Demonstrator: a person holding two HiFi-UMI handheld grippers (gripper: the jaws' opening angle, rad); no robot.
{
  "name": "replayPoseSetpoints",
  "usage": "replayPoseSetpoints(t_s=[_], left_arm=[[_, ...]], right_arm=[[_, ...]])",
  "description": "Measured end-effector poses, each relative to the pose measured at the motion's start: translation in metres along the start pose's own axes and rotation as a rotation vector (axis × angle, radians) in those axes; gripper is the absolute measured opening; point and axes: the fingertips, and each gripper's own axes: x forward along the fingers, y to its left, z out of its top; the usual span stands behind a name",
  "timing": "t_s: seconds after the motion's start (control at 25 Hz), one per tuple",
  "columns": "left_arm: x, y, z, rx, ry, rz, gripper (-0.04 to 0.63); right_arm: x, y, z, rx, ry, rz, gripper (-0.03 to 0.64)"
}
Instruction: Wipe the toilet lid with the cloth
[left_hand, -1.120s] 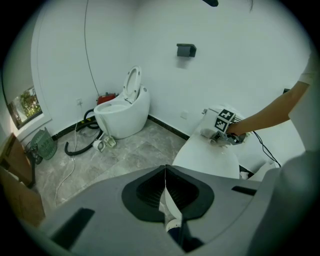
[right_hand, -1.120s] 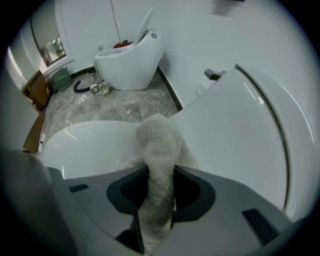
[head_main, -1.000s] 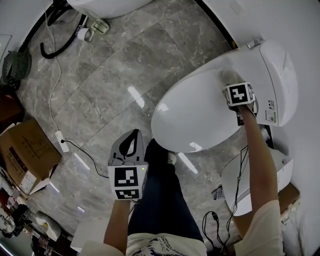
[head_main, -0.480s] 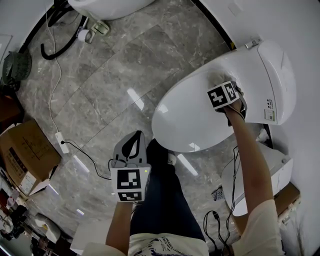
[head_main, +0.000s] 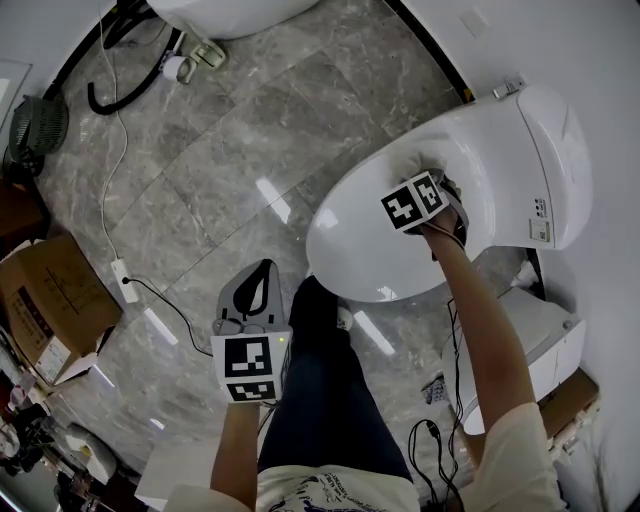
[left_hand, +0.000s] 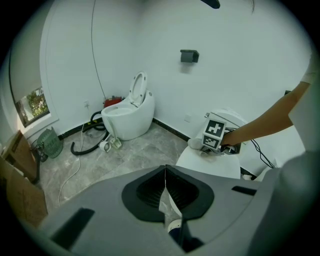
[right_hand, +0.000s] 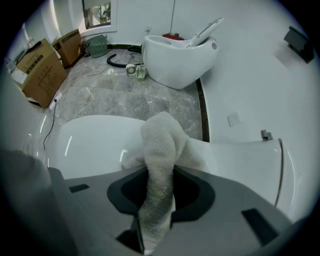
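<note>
The white toilet lid is closed and glossy, at the right of the head view. My right gripper is shut on a pale fluffy cloth, which presses against the lid near its hinge end. The cloth peeks out past the marker cube. My left gripper hangs over the floor in front of the toilet, jaws shut with nothing between them. From the left gripper view the right gripper and cloth sit on the lid.
The toilet tank lies behind the lid by the wall. A second toilet with raised lid stands across the room beside a black hose. Cardboard boxes sit at the left; a power strip and cord cross the marble floor.
My right gripper has slid the cloth across the lid from its right side toward the left and slightly back. The left gripper has stayed almost still.
</note>
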Motion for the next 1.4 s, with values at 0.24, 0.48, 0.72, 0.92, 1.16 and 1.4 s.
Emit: replayPoseSetpoints(t_s=[0.24,0.48,0.72,0.92,1.16,1.4], left_arm=[[-0.008,0.010,-0.003,-0.008,-0.010,0.030,0.009],[-0.019,0.020,-0.007,-0.010,-0.020,0.048,0.009],[-0.030,0.033,-0.017,-0.030,-0.020,0.077,0.009],[-0.039,0.043,-0.024,-0.046,-0.021,0.100,0.009],[-0.046,0.053,-0.028,-0.084,-0.033,0.126,0.009],[-0.047,0.054,-0.031,-0.090,-0.033,0.131,0.009]], right_arm=[[-0.009,0.039,0.009,-0.061,-0.010,0.034,0.101],[-0.017,0.073,0.014,-0.108,-0.027,0.053,0.101],[-0.023,0.101,0.017,-0.132,-0.016,0.064,0.101],[-0.030,0.132,0.020,-0.161,-0.020,0.103,0.101],[-0.038,0.168,0.022,-0.205,-0.040,0.124,0.101],[-0.047,0.208,0.018,-0.241,-0.057,0.180,0.103]])
